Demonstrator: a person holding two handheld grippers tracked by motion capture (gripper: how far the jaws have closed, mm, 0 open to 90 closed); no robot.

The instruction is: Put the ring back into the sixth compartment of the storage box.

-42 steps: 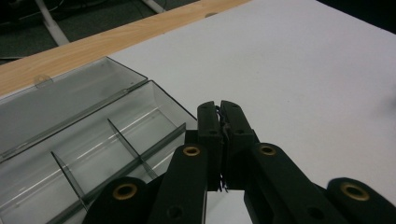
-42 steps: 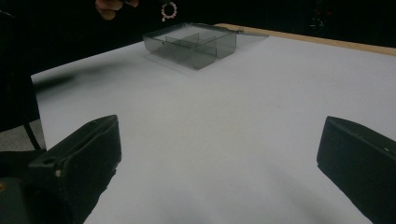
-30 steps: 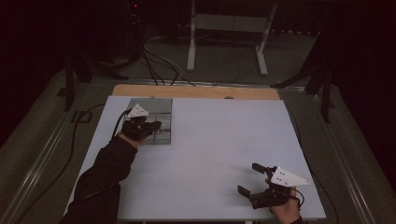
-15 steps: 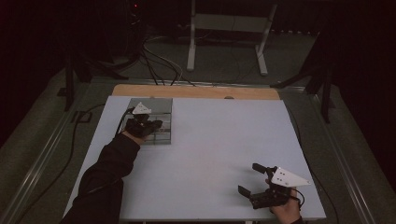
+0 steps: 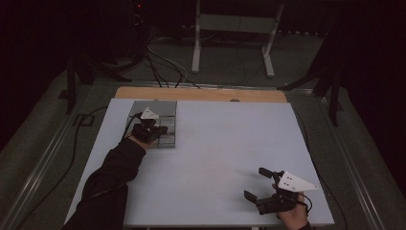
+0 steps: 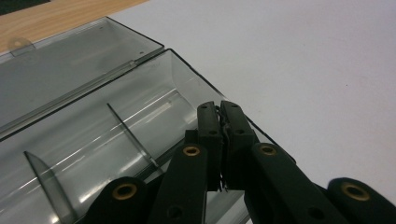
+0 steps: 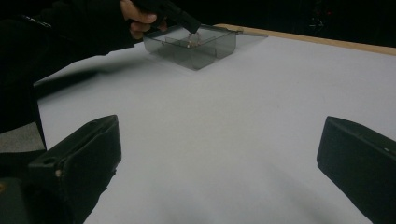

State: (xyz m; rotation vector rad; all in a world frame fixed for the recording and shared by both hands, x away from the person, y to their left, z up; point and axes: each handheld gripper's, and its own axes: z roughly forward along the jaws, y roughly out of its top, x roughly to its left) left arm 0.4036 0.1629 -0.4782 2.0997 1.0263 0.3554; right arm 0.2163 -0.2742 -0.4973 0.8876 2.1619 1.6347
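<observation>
The left hand-held gripper [image 5: 160, 130] hangs over the box [image 5: 165, 111], a shallow case of smoky clear plastic with thin dividers and a hinged lid [image 6: 60, 70] lying open flat beyond it. Its jaws are pressed together; something thin and pale may be pinched at the tips, too small to tell. The box sits directly below and ahead of these jaws, tips over the end compartment beside the near wall [image 6: 187, 70], so any coming move is straight down into that bay. The box's long axis runs slantwise across the left gripper view, its dividers crossing it. The plastic is glossy and hard-edged on a matte pale surface [image 5: 220, 143].

The right hand-held gripper [image 5: 256, 184] rests well apart at the near right corner, jaws wide apart and empty, pointing across toward the box [image 7: 191, 46]. The left hand is by far the nearer.
</observation>
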